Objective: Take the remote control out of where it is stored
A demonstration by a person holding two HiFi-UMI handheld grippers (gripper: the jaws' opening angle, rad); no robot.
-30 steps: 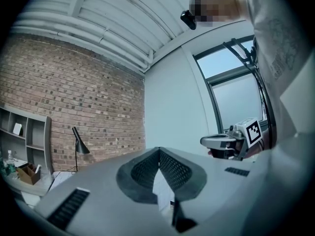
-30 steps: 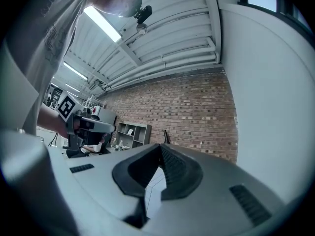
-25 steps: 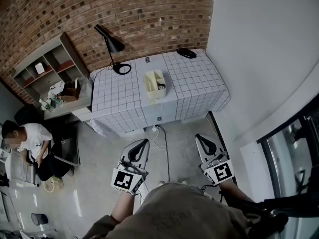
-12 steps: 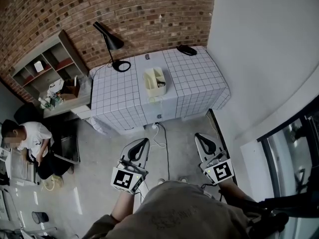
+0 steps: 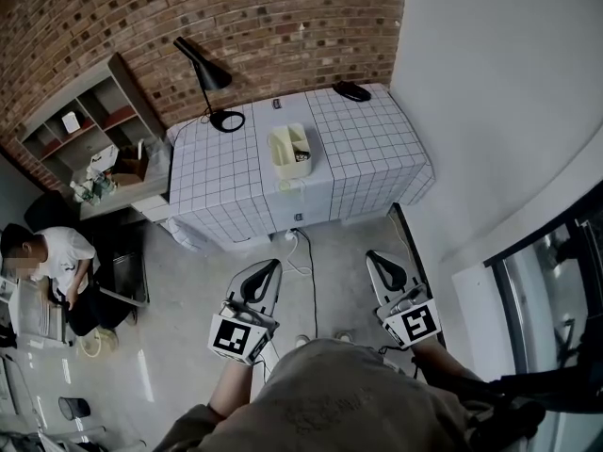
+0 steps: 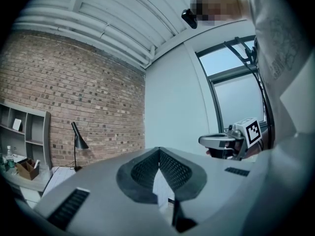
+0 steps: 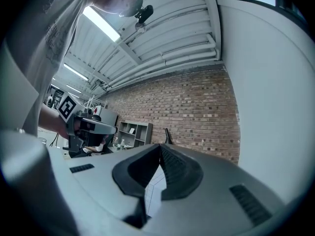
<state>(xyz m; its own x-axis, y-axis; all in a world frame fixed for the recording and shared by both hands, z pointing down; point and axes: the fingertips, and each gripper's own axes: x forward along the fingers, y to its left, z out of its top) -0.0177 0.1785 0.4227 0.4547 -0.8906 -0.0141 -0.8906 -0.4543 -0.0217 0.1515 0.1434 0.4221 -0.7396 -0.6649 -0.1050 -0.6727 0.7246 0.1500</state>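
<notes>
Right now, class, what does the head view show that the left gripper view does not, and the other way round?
Only the head view: the cream plastic storage box, the grey concrete floor and a seated person in a white shirt. Only the left gripper view: the white ribbed ceiling. Both: the black cone-shaded desk lamp, the red brick wall, the grey open shelf unit and the right gripper, its jaws together.

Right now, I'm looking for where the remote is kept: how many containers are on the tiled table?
1: a cream caddy near the middle of the tiled table, right of the black lamp. None other shows.
</notes>
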